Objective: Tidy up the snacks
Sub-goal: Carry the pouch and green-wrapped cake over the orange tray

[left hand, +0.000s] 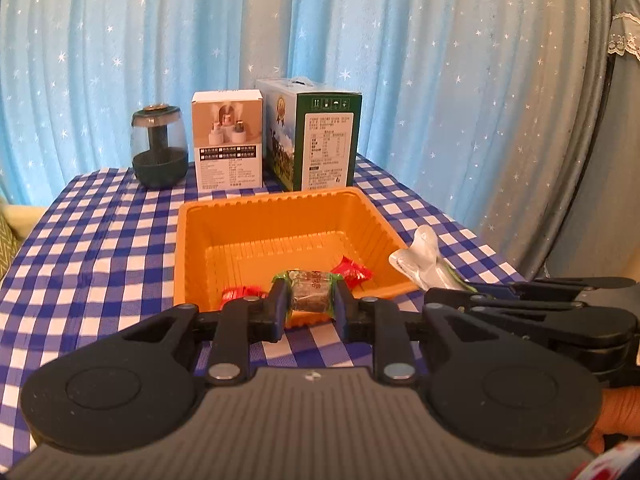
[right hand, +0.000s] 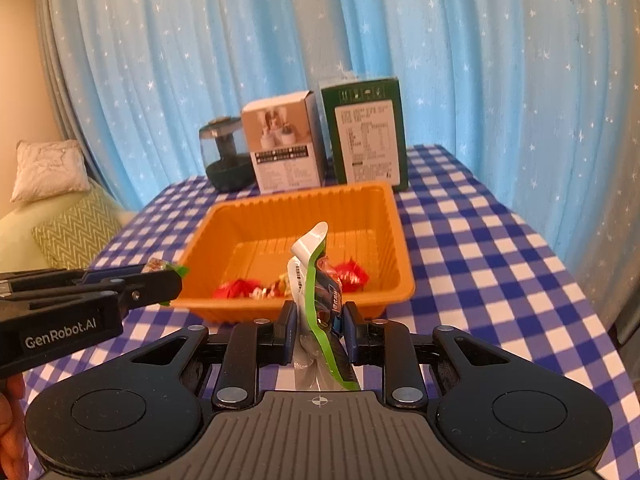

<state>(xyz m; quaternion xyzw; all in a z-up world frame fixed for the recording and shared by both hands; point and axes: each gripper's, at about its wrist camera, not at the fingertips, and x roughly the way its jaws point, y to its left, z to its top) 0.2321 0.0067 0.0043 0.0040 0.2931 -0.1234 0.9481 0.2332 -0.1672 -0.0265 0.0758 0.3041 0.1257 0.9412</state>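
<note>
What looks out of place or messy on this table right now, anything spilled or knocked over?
Nothing stands out. The orange tray sits flat on the checked tablecloth with a few wrapped candies inside, nothing spilled. The white box, green box and dark jar behind it all stand upright.

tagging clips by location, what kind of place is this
Most likely a home living room with a table set up for the task: a checked tablecloth, star-print curtains behind it, and a sofa with cushions at the side.
</note>
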